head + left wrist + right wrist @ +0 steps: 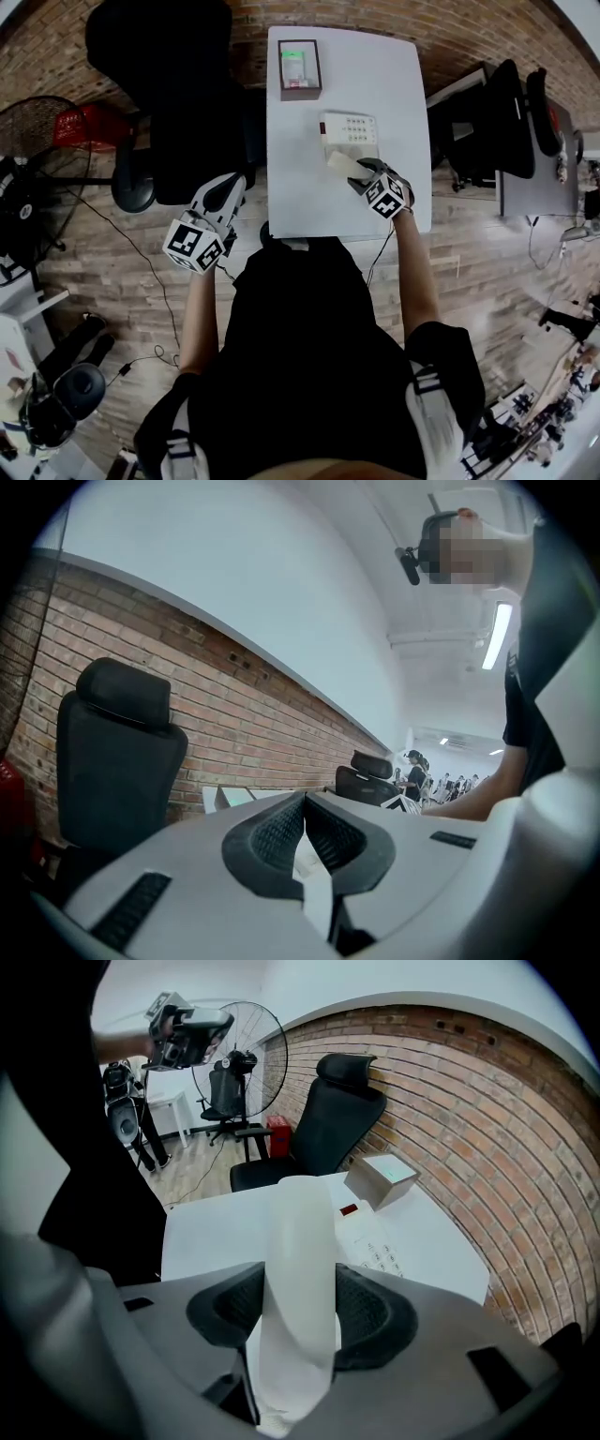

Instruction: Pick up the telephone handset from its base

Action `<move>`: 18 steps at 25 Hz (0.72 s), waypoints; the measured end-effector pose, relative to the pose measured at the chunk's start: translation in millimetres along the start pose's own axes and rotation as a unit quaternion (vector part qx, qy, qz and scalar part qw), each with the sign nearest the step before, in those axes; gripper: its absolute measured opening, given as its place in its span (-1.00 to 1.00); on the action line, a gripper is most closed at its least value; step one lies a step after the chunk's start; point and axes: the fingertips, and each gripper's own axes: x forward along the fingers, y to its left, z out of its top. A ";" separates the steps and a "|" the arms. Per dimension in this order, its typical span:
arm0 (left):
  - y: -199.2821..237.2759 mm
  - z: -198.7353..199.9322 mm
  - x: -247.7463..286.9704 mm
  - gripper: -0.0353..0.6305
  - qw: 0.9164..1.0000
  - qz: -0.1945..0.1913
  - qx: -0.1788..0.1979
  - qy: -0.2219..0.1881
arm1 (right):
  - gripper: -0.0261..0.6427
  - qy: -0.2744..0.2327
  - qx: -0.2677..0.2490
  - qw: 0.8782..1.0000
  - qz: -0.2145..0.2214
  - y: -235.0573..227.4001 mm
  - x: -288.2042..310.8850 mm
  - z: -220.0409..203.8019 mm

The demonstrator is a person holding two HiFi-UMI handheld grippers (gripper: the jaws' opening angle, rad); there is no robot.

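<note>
The right claw (pixel 302 1312) is closed partway on a white plastic telephone handset (pixel 300 1241). Its dark ribbed pads (pixel 375 1316) press on both sides, and the handset stands up between them, off its cradle. Just beyond it, the white telephone base with a keypad (pixel 370 1241) lies on the white rectangular table (pixel 216 1232). Further back on the table sits a small grey box with a green top (pixel 382 1177), near the red brick wall (pixel 487 1110).

The left claw (pixel 302 832) has its jaws together and nothing between them. It is held off the table's left edge, level and pointing towards a black high-backed office chair (pixel 117 752). A black pedestal fan (pixel 246 1049) stands well behind the chair.
</note>
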 end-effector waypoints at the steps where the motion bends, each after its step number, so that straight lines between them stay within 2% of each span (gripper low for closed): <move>1: 0.9 -0.5 -2.2 -0.84 1.000 -0.004 0.001 0.001 | -0.29 -0.002 0.007 1.000 -0.005 3.4 -1.0 0.6; 11: -1.2 -9.3 -17.4 -0.84 0.998 -0.060 0.022 0.021 | -0.29 -0.037 0.083 0.994 -0.062 37.4 -18.9 5.9; 18: -3.6 -16.4 -20.7 -0.84 0.994 -0.094 0.032 0.037 | -0.29 -0.061 0.138 0.983 -0.103 57.5 -35.1 2.6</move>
